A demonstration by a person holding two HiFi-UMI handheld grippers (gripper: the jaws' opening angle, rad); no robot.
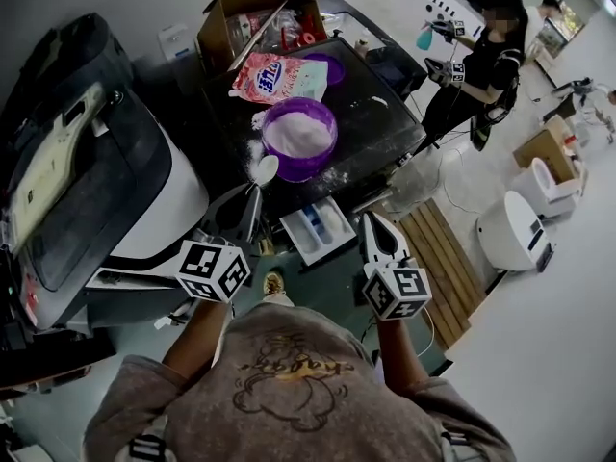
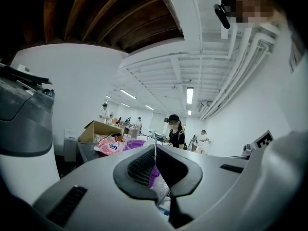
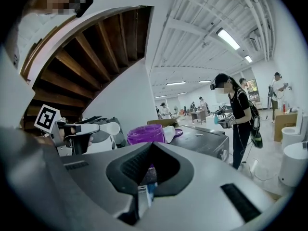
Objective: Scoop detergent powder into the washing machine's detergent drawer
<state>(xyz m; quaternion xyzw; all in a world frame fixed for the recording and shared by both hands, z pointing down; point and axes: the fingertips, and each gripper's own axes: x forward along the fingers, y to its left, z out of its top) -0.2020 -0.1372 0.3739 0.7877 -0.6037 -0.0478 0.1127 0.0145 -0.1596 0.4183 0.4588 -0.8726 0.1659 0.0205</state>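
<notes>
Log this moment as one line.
left gripper shut on scoop | right gripper shut, empty | bowl holds powder | drawer open

Purple tub, white powder, white scoop; pink-white bag.

I see everything resting on one black flat top of the washing machine, dusted with spilled white powder near its front left edge. A round purple plastic tub full of white powder stands near that front edge, and a pink-and-white detergent bag lies flat just behind it, with a round purple plastic lid at the bag's right side. An open brown cardboard box sits at the far left corner, though I cannot tell whether it rests on the top.
</notes>
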